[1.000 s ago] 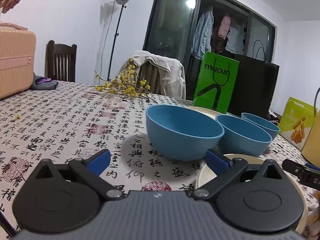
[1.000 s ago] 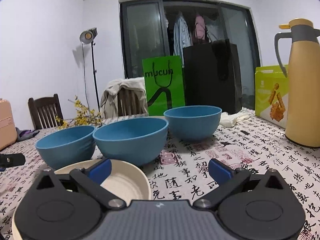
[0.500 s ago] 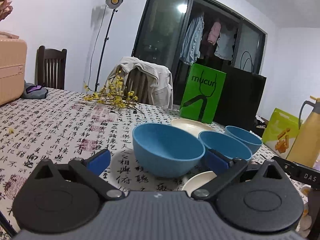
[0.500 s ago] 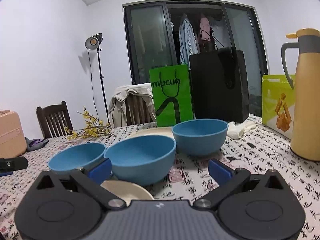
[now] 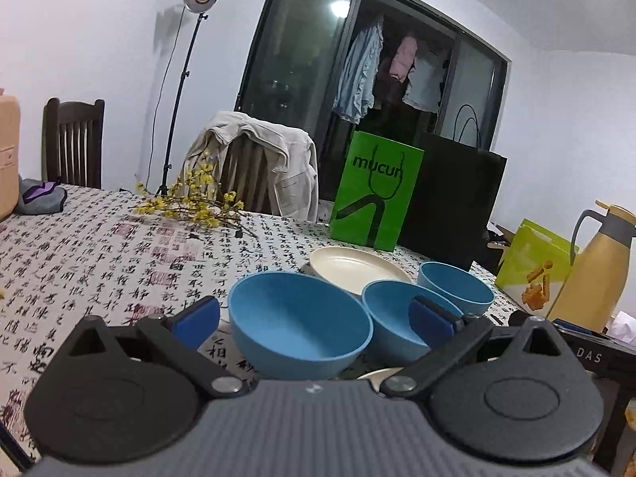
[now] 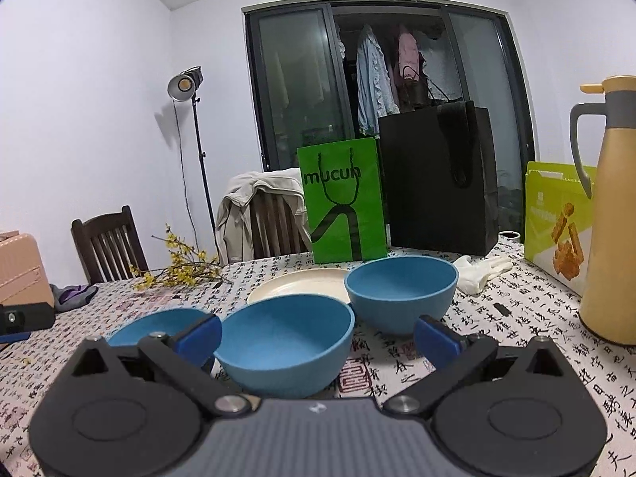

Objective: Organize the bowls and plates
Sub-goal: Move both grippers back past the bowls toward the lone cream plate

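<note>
Both grippers are pulling back and rising compared with a second ago: the cream plate that was filling the space under the jaws is now sliding almost out of sight, and the far plate is coming into view behind the bowls.

Starting at the jaws: the left gripper [image 5: 314, 320] is hanging released, its jaws spread wide with nothing between them, framing the nearest blue bowl [image 5: 300, 330]. The right gripper [image 6: 318, 338] is likewise spread and empty, framing the middle blue bowl [image 6: 286, 344].

Taking the middle bowl as the landmark: the nearest bowl is sitting just to its left, the far blue bowl [image 6: 401, 294] just to its right and a little behind, all three upright in a close row on the patterned worktop [image 6: 516, 318]. Right behind the middle bowl the far cream plate [image 6: 298, 286] is lying flat. A sliver of the near cream plate [image 5: 377, 373] is peeking out in front of it, mostly hidden by the left gripper's body.

My reading is that nothing is being carried yet and the person is choosing a first piece. The next move probably calls for closing on one bowl's rim, lifting it clear and nesting it in its neighbour. The bowls look matte, smooth and thin-walled, so a rim pinch could slip or tip them.
</note>
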{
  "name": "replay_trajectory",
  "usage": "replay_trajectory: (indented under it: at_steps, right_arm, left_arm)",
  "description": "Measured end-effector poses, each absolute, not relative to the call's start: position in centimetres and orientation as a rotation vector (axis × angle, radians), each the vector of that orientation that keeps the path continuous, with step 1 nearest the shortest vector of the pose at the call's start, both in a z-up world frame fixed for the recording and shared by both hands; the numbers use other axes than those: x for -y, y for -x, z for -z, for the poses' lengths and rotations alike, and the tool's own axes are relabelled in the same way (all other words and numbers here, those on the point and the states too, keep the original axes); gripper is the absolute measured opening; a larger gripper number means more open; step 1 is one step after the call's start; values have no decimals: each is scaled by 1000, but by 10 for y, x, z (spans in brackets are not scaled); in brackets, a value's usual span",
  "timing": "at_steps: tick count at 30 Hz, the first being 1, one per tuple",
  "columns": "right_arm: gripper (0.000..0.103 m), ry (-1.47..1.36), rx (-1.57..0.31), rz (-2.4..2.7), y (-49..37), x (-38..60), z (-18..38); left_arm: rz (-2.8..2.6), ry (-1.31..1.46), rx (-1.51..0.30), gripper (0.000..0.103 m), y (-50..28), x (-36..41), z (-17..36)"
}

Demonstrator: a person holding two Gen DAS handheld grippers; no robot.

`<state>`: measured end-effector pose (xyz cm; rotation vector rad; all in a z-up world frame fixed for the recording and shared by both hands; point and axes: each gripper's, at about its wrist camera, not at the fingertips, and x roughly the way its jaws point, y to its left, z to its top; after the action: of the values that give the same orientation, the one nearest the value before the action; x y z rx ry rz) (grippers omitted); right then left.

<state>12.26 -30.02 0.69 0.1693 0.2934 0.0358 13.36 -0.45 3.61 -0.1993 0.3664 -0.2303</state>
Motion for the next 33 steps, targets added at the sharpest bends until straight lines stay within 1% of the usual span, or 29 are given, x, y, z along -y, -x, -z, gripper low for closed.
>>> replay_trajectory:
  at_steps: [10, 33]
  right_arm:
    - [103, -161, -287, 0, -136, 304, -20]
    - [103, -197, -366, -3, -158, 307, -43]
  left_arm:
    - [261, 161, -353, 103, -144, 20, -53]
    - [264, 183, -376, 103, -161, 26, -80]
